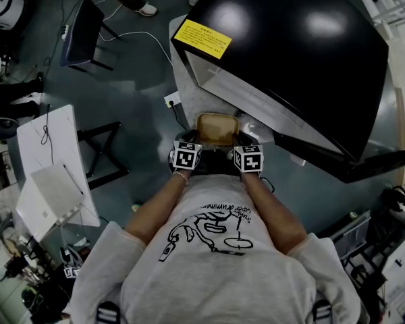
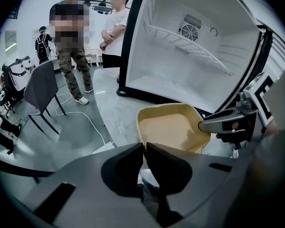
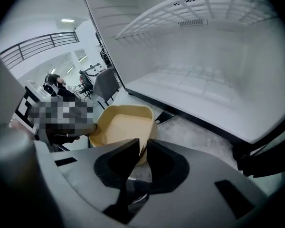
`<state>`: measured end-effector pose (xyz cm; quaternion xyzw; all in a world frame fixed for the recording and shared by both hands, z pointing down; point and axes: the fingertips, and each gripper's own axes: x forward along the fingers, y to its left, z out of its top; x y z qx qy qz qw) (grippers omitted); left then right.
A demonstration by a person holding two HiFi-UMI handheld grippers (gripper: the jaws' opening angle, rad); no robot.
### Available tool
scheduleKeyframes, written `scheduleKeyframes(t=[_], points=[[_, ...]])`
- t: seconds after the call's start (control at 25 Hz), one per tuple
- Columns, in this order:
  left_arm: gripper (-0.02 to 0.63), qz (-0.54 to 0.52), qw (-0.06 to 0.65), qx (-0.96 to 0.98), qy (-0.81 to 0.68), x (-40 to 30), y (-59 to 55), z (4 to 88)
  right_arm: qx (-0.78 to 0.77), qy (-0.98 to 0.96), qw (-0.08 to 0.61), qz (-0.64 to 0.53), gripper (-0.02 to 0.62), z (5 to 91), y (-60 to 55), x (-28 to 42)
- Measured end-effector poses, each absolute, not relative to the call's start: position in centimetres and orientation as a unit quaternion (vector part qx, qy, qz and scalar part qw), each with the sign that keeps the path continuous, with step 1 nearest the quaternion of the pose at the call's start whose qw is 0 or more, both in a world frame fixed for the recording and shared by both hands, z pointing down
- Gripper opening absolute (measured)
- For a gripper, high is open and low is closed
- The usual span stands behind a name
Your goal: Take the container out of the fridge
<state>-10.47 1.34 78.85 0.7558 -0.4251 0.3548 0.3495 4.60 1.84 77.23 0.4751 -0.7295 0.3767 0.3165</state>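
Container [image 1: 217,128], a shallow yellow tub with nothing in it, hangs in the air just in front of the open fridge [image 1: 290,52], carried level between two hand-held grippers close to the person's body. The left gripper [image 2: 143,148] has its jaws nearly together, pinched on the near wall at the tub's left side. The right gripper [image 3: 146,146] is clamped the same way on the opposite rim, so the load is shared across both edges. Behind it, the fridge's white interior shows only a bare wire shelf [image 2: 180,44], and grey floor [image 2: 109,113] lies below the tub. The removal itself appears all but complete: the container is clear of the cabinet and the step in hand looks like the carry-away. The next move probably calls for finding a place to set it down; a white table [image 1: 54,147] stands well apart to the person's left. Both grips would need to hold evenly, since a thin rim could slip or tilt if one side eases first. A chair [image 2: 40,87] and two onlookers [image 2: 73,46] stand farther back.
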Motion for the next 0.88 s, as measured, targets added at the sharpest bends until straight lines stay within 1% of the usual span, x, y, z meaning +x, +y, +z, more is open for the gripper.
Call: scheduleKeyframes(t=[0.56,0.72,0.88], points=[[0.035,0.361,0.349,0.754,-0.423,-10.8,1.3,79.7,0.469,-0.726,0.328,0.380,0.063,78.2,1.8,4.4],[0.061,0.369,0.349,0.757,-0.411,-10.7,1.3,79.5,0.468,-0.724,0.333,0.383,0.066,78.7,1.9,4.5],[0.057,0.374,0.343,0.756,-0.413,-10.7,1.1,79.7,0.462,-0.722,0.334,0.392,0.066,79.1,2.0,4.5]])
